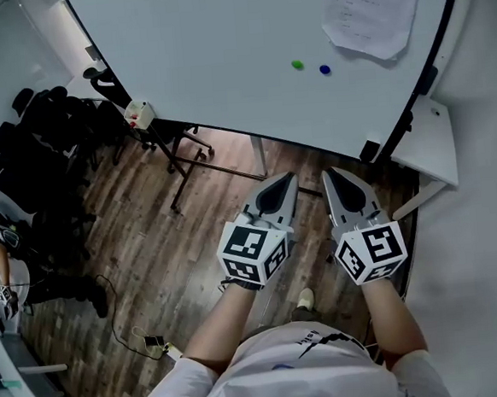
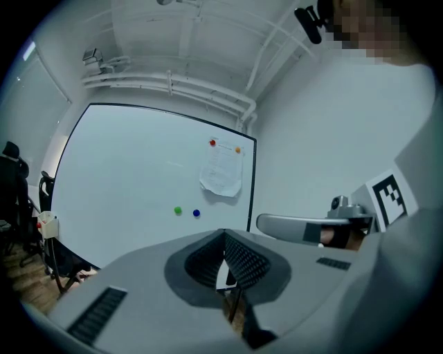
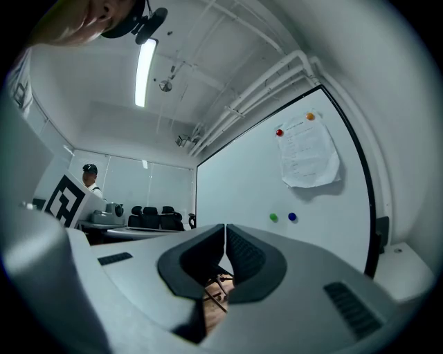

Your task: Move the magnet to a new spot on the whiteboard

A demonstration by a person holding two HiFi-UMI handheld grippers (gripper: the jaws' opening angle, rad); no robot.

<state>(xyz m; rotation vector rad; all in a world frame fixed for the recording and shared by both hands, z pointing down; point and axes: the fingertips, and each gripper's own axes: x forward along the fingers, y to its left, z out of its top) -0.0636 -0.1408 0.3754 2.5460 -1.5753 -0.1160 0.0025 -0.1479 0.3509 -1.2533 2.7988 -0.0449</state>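
Note:
The whiteboard (image 1: 220,58) stands ahead of me on a wheeled frame. A green magnet (image 1: 297,64) and a blue magnet (image 1: 325,69) sit side by side on it, below a pinned paper sheet (image 1: 372,8). The left gripper view shows the green magnet (image 2: 178,211), the blue magnet (image 2: 196,213), and a red magnet (image 2: 212,143) and orange magnet (image 2: 238,149) holding the paper. My left gripper (image 1: 283,180) and right gripper (image 1: 332,175) hover side by side over the floor, well short of the board. Both are shut and empty, as the left gripper (image 2: 224,236) and right gripper (image 3: 225,228) show in their own views.
Black office chairs (image 1: 38,141) crowd the left side. A small white box (image 1: 139,115) hangs at the board's lower left corner, above the stand's legs (image 1: 182,169). A white table (image 1: 428,141) stands at the right. A cable (image 1: 144,339) lies on the wooden floor.

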